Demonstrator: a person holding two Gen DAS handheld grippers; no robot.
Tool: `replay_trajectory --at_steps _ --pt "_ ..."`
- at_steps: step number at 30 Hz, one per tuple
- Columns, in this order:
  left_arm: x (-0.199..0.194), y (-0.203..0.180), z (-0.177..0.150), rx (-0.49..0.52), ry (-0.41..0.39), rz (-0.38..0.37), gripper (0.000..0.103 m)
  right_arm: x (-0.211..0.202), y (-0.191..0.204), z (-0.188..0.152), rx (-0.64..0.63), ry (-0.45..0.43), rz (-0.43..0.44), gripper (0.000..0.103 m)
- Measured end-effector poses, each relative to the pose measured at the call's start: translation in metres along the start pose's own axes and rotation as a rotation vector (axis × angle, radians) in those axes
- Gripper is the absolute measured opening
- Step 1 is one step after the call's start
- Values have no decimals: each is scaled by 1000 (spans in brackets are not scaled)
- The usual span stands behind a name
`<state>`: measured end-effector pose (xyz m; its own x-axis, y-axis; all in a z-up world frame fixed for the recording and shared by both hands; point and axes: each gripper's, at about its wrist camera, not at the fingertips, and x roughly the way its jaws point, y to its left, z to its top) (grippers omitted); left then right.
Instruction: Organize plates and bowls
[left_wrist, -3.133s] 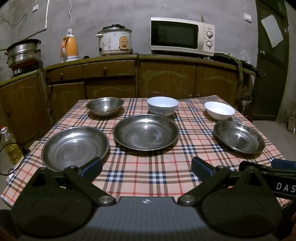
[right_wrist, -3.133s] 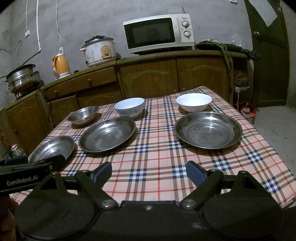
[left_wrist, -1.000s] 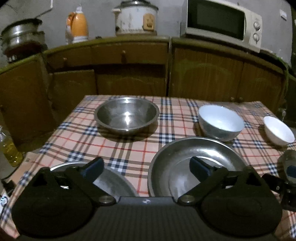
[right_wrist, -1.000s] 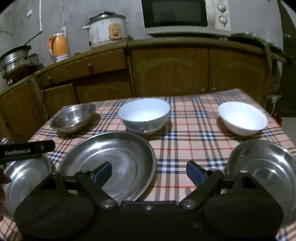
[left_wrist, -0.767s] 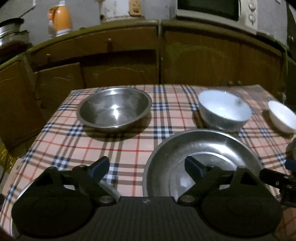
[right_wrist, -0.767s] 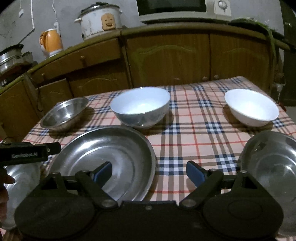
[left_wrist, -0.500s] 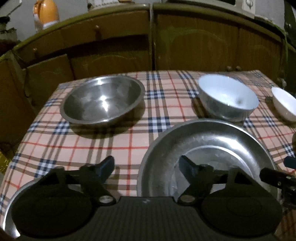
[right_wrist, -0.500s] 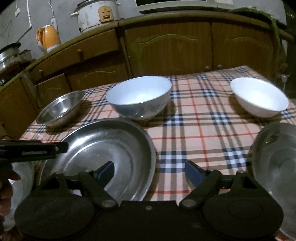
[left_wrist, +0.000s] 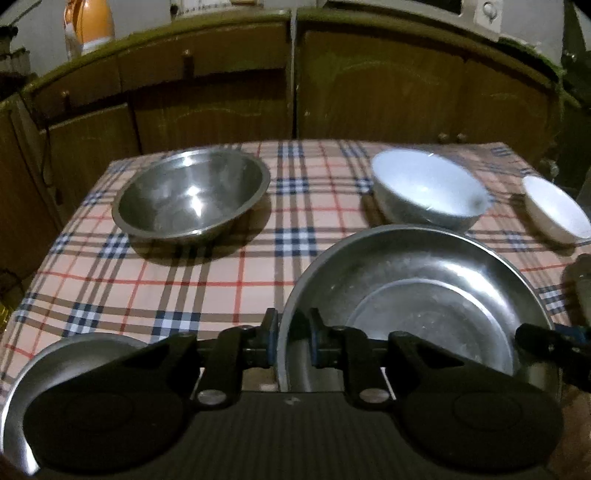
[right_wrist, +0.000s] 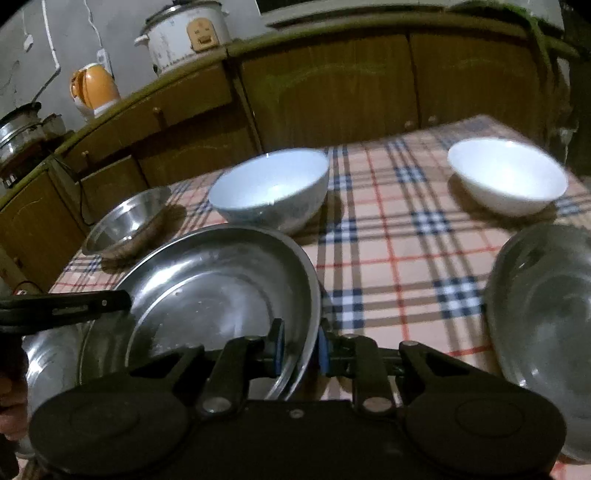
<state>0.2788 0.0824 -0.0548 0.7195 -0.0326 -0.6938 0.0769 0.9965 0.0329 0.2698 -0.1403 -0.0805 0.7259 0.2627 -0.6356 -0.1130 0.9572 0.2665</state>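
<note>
Three steel plates lie in a row on the plaid tablecloth (left_wrist: 221, 280). My left gripper (left_wrist: 293, 341) is shut on the left rim of the middle steel plate (left_wrist: 424, 295). My right gripper (right_wrist: 301, 349) has its jaws closing, with the pads pressing the right rim of that same middle steel plate (right_wrist: 214, 288). The left plate (left_wrist: 74, 354) sits partly hidden under my left gripper. At the right edge of the right wrist view lies the right plate (right_wrist: 546, 325). Behind the plates stand a steel bowl (left_wrist: 192, 199), a pale blue bowl (left_wrist: 428, 192) and a white bowl (left_wrist: 554, 210).
Wooden cabinets run behind the table's far edge. On their counter stand a rice cooker (right_wrist: 188, 33) and an orange kettle (right_wrist: 94, 88). A hand shows at the lower left edge of the right wrist view.
Both grippers came forward and down to the middle plate. Their jaws went from wide open to closed on its rim, one on each side.
</note>
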Motion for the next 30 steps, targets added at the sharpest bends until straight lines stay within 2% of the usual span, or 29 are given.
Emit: replay_trajectory --at_steps 8,14,20,30 --pt "-52 -20 -11 -15 -67 -6 17 -63 -3 3 -23 -78 -8 25" --pt "-91 -36 -27 -20 -120 -14 17 -110 -10 -7 -32 -121 -23 25" --pt "-121 -54 -49 -24 -141 -26 17 -154 -19 -21 -29 -165 -31 25" --pt "-145 -70 -69 -10 -161 -44 17 -190 -33 -42 -24 -190 -52 25"
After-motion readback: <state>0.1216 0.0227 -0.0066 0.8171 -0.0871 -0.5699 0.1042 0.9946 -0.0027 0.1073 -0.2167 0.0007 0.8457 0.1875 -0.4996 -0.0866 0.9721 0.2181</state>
